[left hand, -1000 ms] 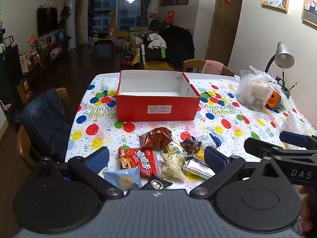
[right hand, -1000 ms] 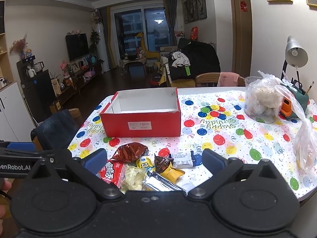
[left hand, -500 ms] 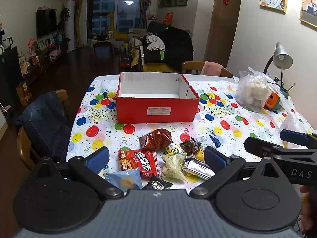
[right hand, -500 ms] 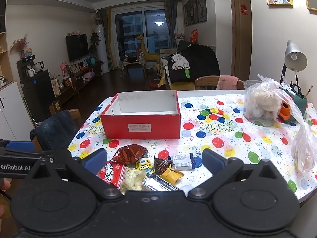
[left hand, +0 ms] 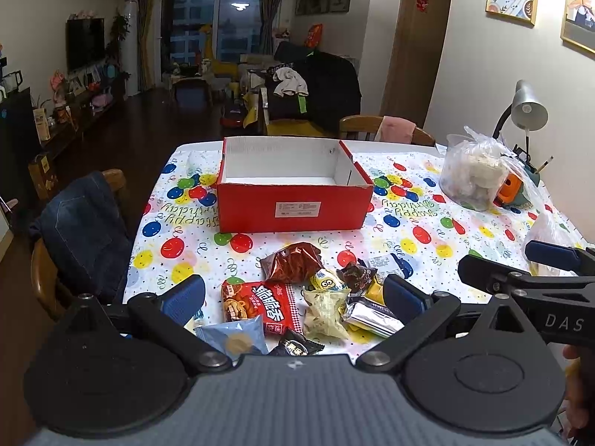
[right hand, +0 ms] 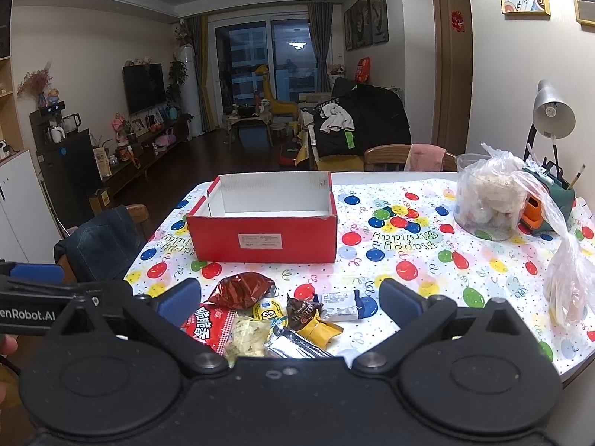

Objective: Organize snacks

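Observation:
An empty red box (left hand: 293, 208) stands open mid-table; it also shows in the right wrist view (right hand: 262, 236). A pile of snack packets lies in front of it: a brown foil bag (left hand: 292, 262), a red packet (left hand: 260, 306), a pale yellow packet (left hand: 325, 314), a silver bar (left hand: 372, 317), a blue packet (left hand: 234, 336). My left gripper (left hand: 293, 293) is open above the pile's near side, holding nothing. My right gripper (right hand: 288, 303) is open over the pile too, empty. Each gripper shows at the edge of the other's view.
A balloon-print cloth covers the table (left hand: 420, 200). A clear bag of white items (left hand: 474, 176), a desk lamp (left hand: 526, 111) and an orange object (left hand: 509, 191) stand at the right. Another plastic bag (right hand: 567, 282) lies near the right edge. A chair with a denim jacket (left hand: 81, 230) is left.
Both grippers have drifted slightly; the views shift a little. Jaws stay open and no snack has moved.

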